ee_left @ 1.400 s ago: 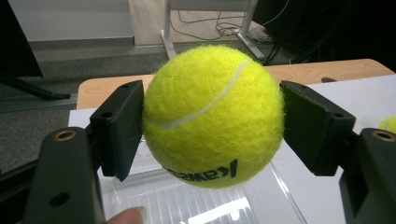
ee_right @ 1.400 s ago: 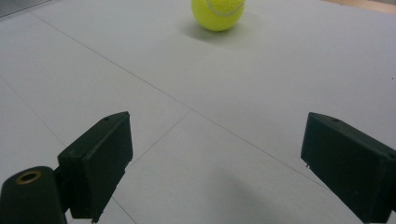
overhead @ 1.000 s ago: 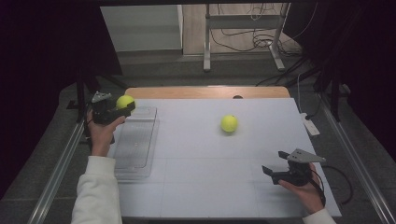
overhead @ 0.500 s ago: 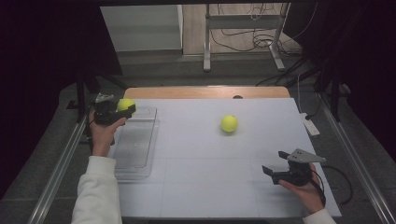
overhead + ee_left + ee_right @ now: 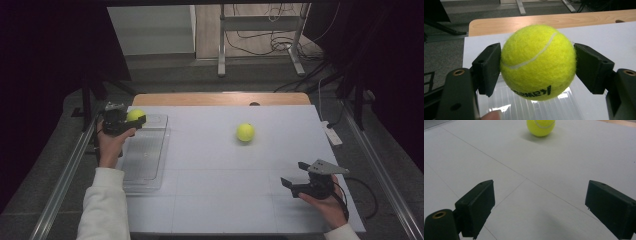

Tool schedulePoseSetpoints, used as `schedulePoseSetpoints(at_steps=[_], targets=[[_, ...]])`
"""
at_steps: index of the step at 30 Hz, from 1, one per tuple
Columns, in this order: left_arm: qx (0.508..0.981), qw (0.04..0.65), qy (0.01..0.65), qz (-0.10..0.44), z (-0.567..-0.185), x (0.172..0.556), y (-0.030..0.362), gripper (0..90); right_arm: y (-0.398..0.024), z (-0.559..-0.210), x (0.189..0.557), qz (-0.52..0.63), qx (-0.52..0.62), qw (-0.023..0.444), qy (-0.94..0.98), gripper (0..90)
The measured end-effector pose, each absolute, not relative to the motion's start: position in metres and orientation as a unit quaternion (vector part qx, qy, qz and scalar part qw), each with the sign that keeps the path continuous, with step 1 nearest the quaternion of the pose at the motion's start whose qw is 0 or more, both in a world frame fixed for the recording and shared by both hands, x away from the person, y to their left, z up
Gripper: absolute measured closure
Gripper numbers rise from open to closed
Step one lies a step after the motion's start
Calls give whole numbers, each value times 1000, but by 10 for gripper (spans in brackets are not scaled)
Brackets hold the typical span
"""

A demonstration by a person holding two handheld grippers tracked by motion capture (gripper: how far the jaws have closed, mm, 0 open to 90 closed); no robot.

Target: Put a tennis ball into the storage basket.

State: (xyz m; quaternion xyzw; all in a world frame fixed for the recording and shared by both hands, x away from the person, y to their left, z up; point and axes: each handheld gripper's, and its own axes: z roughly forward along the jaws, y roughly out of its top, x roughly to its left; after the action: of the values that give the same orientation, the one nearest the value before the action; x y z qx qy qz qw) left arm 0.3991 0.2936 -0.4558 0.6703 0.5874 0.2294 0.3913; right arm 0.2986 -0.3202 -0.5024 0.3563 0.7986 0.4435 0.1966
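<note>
Holding a yellow tennis ball (image 5: 537,62) firmly between its two black pads (image 5: 487,67), the left hand-held gripper (image 5: 122,121) hovers over the far end of a clear plastic tray (image 5: 145,160), at about ten o'clock on the desk (image 5: 225,200). In the left gripper view the pads press on both sides of the ball, and the ribbed bottom of the tray is seen just below it, so the ball is lifted and not yet put down. A second tennis ball (image 5: 245,132) lies free on the white desk surface, near one o'clock from the middle, well apart from the tray. The right hand-held gripper (image 5: 300,181) waits at about four o'clock, its jaws wide apart with nothing between them, and it points toward that second ball. I judge that the step in hand is placing the first ball into the tray. The next move calls for lowering the left gripper until the ball rests on the tray bottom, then opening the jaws gently, because a round ball can roll easily. After this the right gripper should reach forward for the other ball.
</note>
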Motion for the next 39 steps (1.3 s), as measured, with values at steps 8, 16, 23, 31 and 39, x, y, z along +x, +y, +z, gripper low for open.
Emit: schedulePoseSetpoints(at_steps=[8, 16, 23, 31, 39], targets=[[678, 376, 591, 221, -460, 401, 293, 268, -320, -503, 299, 443, 356, 197, 799, 92], [691, 358, 591, 212, -465, 404, 291, 267, -320, -503, 299, 443, 357, 196, 799, 92], [701, 342, 591, 205, -470, 407, 291, 267, -321, -503, 299, 443, 357, 196, 798, 92], [709, 324, 593, 200, -474, 409, 289, 266, -320, -503, 299, 443, 357, 196, 799, 92], [711, 320, 594, 199, -476, 410, 290, 265, -321, -503, 299, 444, 357, 195, 798, 92]])
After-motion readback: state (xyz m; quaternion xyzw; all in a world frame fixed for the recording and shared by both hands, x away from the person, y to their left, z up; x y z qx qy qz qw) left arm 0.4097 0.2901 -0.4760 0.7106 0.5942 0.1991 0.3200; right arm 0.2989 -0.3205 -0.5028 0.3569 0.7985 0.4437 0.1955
